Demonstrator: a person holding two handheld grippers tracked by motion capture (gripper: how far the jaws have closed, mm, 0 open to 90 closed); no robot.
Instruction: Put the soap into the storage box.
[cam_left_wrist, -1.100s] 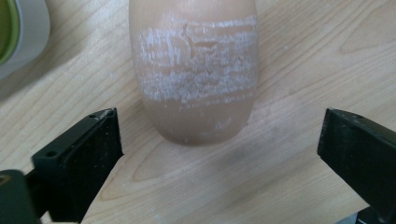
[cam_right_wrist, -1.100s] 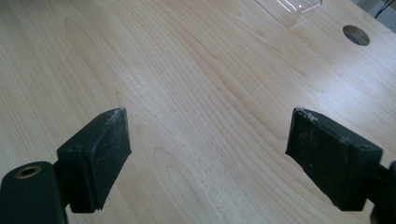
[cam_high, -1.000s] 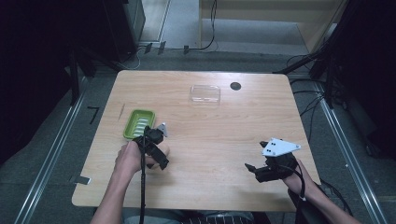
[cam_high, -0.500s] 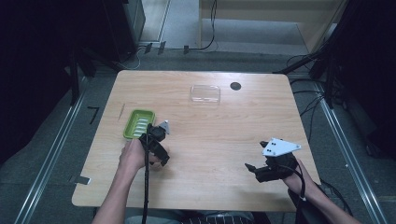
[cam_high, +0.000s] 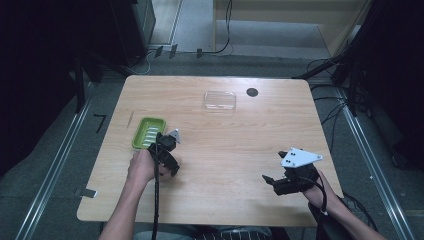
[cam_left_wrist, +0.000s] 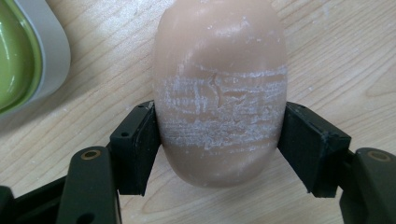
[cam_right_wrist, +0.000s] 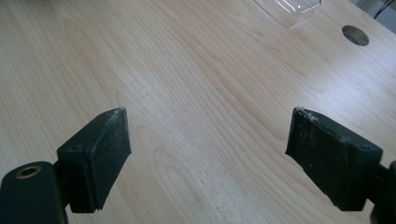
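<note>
Left hand-held gripper (cam_left_wrist: 219, 140) nudged closer to the green dish (cam_high: 148, 132), jaws just closed onto the soap (cam_left_wrist: 219, 88), pads pressing its sides, soap lying on the tabletop (cam_high: 225, 135) just beside the dish, right hand-held gripper (cam_right_wrist: 208, 154) unmoved, jaws wide apart over bare wood well away from the dish

Pink oval soap bar (cam_left_wrist: 219, 93), white-scuffed, flat on wooden table beside green dish.

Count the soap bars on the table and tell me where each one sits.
1. The peach-coloured oval soap bar lies on the wooden table, clamped between the jaws of the left gripper, just beside the green soap dish. Another could be hidden under the hands.
</note>
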